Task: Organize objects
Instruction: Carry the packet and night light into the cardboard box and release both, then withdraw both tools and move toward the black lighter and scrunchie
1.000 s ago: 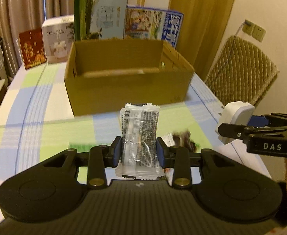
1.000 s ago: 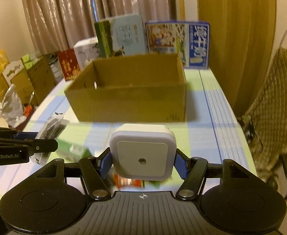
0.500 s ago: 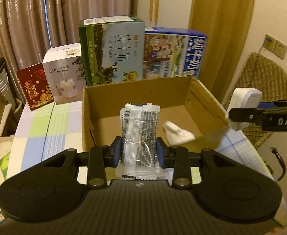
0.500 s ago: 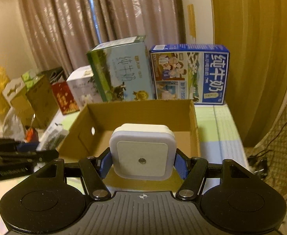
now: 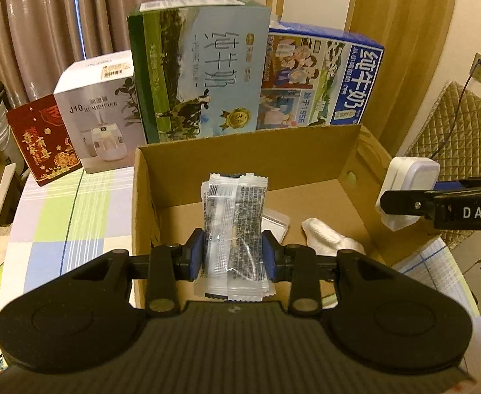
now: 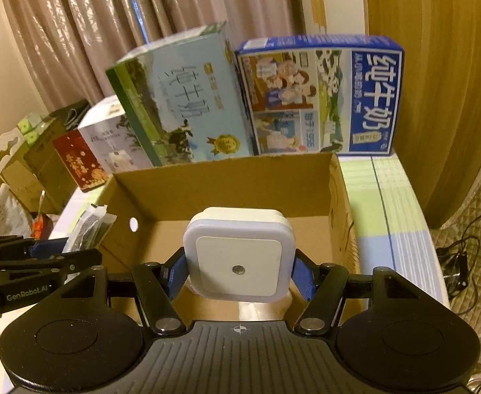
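Red box: far left on checked tablecloth, next to white humidifier box.
Milk cartons: green + blue, upright behind cardboard box.
L gripper: clamped on clear sachet, held upright above open box, near its left wall.
Box floor: white crumpled item + clear flat piece to right of sachet.
R gripper: pinching white square night light w/ both pads, above box near its right side.
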